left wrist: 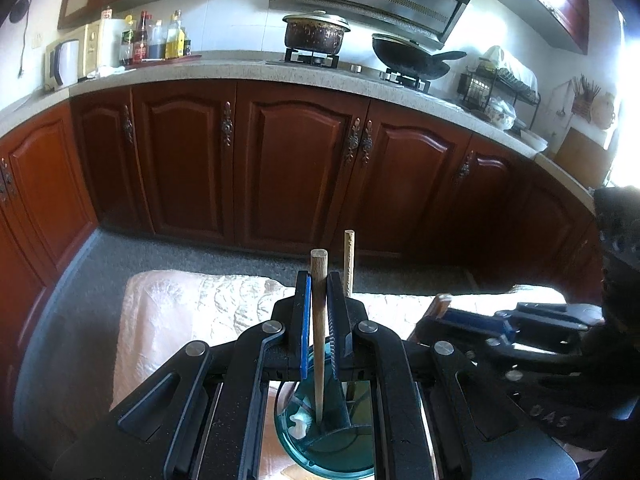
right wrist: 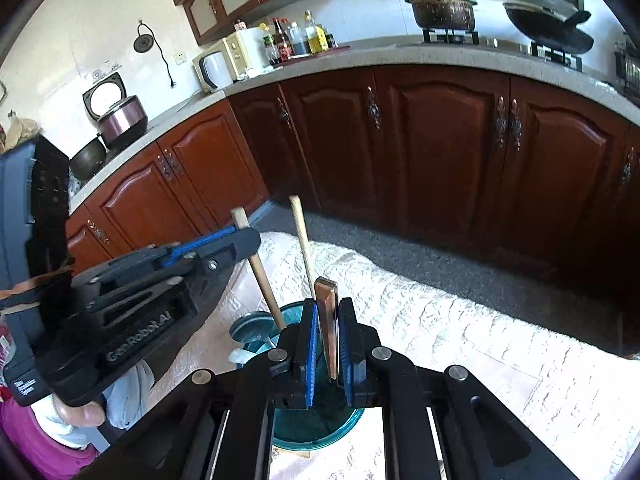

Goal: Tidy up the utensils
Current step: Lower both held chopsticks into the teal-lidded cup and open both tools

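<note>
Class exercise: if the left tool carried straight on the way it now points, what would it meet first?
Probably the pale quilted cloth beyond the teal holder; depth is unclear. The left tool is shut on a round wooden handle.

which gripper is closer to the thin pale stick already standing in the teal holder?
Left. The left gripper, shut on a round wooden handle, sits right beside the thin stick. The right gripper, shut on a flat brown handle, is also over the teal holder, slightly further.

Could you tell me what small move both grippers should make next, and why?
Probably release. The left gripper is shut on a round wooden handle whose lower end already sits inside the teal glass holder; the right gripper holds a flat brown handle over it.
</note>
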The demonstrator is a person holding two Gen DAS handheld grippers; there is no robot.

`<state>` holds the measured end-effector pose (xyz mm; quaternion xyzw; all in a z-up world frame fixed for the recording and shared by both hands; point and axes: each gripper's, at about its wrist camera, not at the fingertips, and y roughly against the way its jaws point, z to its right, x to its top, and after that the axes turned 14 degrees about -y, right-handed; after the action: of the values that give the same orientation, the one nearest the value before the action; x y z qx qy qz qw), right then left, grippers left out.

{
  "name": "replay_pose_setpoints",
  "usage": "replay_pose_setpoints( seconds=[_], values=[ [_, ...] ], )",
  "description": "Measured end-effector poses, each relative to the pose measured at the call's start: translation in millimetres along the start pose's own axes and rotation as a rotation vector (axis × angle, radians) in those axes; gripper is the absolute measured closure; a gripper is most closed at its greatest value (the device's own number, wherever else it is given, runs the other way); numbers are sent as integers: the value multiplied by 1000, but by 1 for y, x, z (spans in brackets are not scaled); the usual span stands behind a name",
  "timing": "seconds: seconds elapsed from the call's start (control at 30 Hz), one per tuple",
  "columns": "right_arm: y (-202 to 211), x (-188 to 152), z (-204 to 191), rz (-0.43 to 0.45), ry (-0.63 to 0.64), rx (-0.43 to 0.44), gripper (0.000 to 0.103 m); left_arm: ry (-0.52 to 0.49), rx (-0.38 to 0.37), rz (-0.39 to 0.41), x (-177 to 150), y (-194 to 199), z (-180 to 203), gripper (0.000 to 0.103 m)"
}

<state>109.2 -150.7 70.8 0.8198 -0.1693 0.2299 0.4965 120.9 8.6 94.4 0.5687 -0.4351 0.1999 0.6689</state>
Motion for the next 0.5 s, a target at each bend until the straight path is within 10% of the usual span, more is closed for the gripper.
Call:
replay_pose_setpoints(
  seconds=[0.5],
  values=[
    [10, -4, 11, 11, -71, 38, 73, 23, -46, -15, -2, 8, -2, 80]
  ],
)
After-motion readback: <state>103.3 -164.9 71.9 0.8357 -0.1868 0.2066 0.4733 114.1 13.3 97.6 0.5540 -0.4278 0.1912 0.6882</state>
